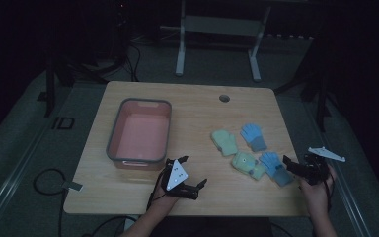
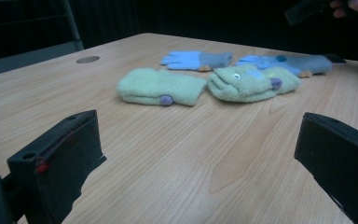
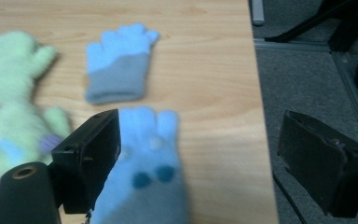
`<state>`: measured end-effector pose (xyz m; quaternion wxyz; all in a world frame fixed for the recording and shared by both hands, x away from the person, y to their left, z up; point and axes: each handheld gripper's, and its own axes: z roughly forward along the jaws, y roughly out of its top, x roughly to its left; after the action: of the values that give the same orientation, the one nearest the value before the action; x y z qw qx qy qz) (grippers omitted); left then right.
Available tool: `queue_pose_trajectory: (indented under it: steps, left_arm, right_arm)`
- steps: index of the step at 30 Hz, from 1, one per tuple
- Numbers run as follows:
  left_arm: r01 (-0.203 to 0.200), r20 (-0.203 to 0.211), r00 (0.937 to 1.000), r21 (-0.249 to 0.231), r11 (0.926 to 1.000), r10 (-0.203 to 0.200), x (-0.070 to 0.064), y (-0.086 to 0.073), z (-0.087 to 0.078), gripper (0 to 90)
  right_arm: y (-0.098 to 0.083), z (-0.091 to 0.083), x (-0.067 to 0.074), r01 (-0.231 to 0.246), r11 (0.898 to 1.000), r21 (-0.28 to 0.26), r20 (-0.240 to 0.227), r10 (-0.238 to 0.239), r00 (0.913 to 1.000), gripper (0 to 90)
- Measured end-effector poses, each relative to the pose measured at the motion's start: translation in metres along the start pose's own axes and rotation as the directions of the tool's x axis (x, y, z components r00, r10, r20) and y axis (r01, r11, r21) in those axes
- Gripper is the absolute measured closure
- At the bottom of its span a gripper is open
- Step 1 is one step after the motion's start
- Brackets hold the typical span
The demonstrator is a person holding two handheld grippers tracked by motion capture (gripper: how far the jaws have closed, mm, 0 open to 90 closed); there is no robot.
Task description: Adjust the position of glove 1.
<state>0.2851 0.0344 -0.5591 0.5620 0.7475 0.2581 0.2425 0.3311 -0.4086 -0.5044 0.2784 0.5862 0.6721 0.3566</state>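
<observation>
Right gripper (image 1: 296, 168) hovered with jaws wide, holding nothing, above the near blue glove (image 3: 144, 172) at the table's (image 1: 197, 106) right edge, apparently lined up to grab it. Left gripper (image 1: 190, 175) rested wide open beside the empty bin (image 1: 112, 143), probably the gloves' destination.

— Nearest the desk's right edge? Blue glove (image 3: 144, 172), grey cuff, two dark dots, lying flat, fingers pointing away.
— Beside it? Second blue glove (image 3: 119, 63), flat too.

Pink tub (image 1: 139, 134) on table (image 1: 197, 108), left.
</observation>
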Motion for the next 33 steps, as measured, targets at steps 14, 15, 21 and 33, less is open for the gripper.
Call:
queue_pose_trajectory:
  steps: [14,15,21,33]
  left_arm:
    - [-0.007,-0.003,1.0,-0.002,1.0,0.007,-0.001,0.0,0.0,0.6]
    - [-0.008,-0.003,1.0,-0.002,1.0,0.008,-0.001,0.0,0.0,0.6]
    - [-0.007,-0.002,1.0,-0.003,1.0,0.007,-0.001,0.0,0.0,0.6]
    - [-0.009,-0.002,1.0,0.0,1.0,0.009,-0.001,0.0,0.0,0.6]
  right_arm:
    - [0.03,0.011,0.038,0.101,0.995,0.001,-0.135,-0.099,0.9858,11.6]
    - [0.031,0.011,0.041,0.107,0.994,-0.006,-0.14,-0.107,0.9844,11.6]
    - [0.039,0.012,0.059,0.164,0.986,-0.04,-0.188,-0.169,0.9676,13.6]
    - [0.058,0.032,0.092,0.291,0.956,-0.046,-0.312,-0.29,0.9048,29.6]
